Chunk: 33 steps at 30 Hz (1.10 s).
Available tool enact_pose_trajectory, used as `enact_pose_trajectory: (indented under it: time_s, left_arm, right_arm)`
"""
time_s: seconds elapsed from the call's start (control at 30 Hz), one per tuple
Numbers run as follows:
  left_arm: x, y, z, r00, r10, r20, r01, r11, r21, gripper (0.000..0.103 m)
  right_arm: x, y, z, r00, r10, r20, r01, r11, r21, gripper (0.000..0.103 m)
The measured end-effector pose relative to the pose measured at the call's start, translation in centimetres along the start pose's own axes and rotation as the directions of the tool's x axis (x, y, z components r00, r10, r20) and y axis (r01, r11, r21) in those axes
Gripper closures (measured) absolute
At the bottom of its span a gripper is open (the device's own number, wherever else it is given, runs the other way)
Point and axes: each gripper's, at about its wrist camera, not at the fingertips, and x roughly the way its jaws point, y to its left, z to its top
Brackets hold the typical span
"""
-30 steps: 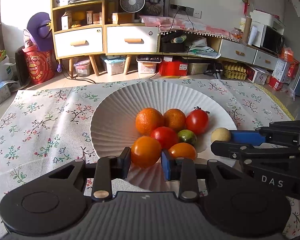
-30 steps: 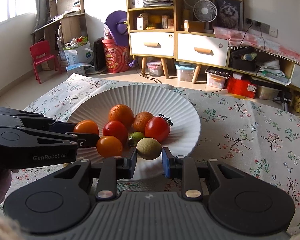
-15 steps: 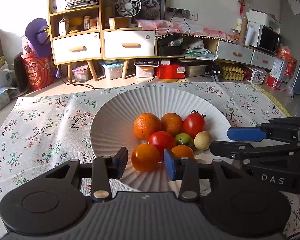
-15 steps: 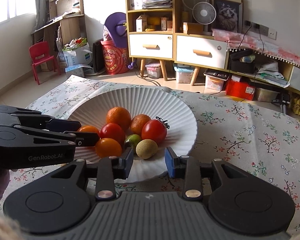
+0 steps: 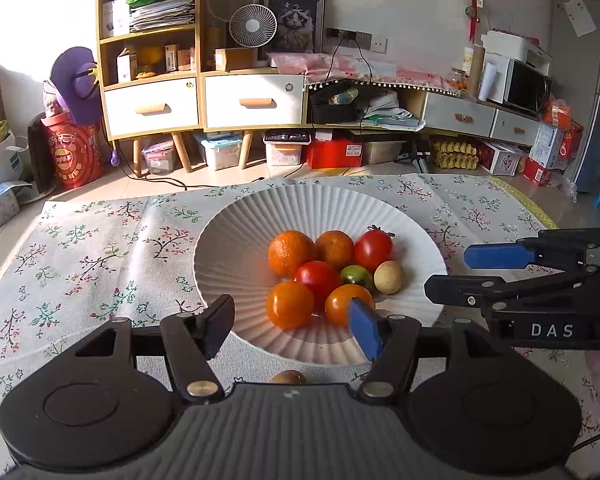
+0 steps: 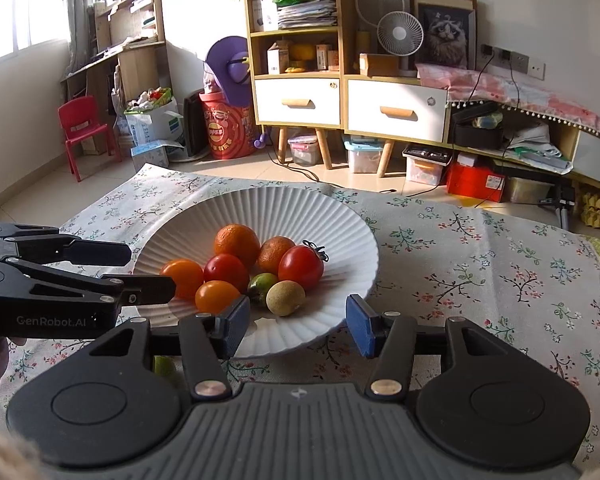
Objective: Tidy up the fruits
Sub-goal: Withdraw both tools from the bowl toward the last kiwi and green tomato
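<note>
A white ribbed plate [image 5: 236, 248] [image 6: 340, 236] on the floral cloth holds several fruits: two oranges, two red tomatoes, two orange tomatoes, a green lime [image 5: 356, 275] and a tan round fruit [image 5: 388, 277] [image 6: 286, 298]. My left gripper [image 5: 294, 330] is open and empty at the plate's near rim, just short of an orange tomato [image 5: 290, 305]. My right gripper [image 6: 296, 326] is open and empty at the near rim, short of the tan fruit. Each gripper shows from the side in the other's view, the right [image 5: 470, 276] and the left [image 6: 146, 270].
A brownish fruit [image 5: 288, 377] lies on the cloth just under my left gripper, partly hidden. A green fruit [image 6: 163, 366] lies on the cloth beside my right gripper's left finger. The floral cloth [image 5: 100, 248] covers the table. Cabinets and boxes stand beyond the far edge.
My left gripper let go of the orange tomato and my right let go of the tan fruit; both fruits now rest in the plate. Both grippers opened wide and drew back.
</note>
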Motion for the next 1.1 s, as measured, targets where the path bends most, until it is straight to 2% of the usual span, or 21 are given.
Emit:
enact_pose_trajectory:
  time_s: [0.2, 0.83, 0.9, 1.1]
  left_arm:
    - [-1.2, 0.5, -0.9, 1.000, -0.002, 0.005, 0.002, 1.000, 0.000, 0.028]
    - [-3.6, 2.5, -4.6, 1.000, 0.008, -0.016, -0.009, 1.000, -0.018, 0.005]
    - [-3.7, 2.7, -5.1, 1.000, 0.015, -0.021, -0.015, 1.000, -0.020, 0.004]
    - [-4.0, 3.8, -6.8, 0.999, 0.027, -0.045, -0.028, 0.999, -0.031, 0.003]
  right_arm:
    - [-0.7, 0.2, -0.4, 1.000, 0.007, -0.003, -0.008, 1.000, -0.007, 0.046]
    - [-2.0, 1.5, -2.6, 0.998, 0.053, -0.040, -0.054, 0.998, -0.033, 0.022]
    - [-2.0, 1.6, -2.8, 0.998, 0.055, -0.043, -0.057, 0.998, -0.034, 0.018]
    - [-1.9, 2.3, -4.0, 0.997, 0.060, -0.058, -0.062, 0.997, -0.043, 0.015]
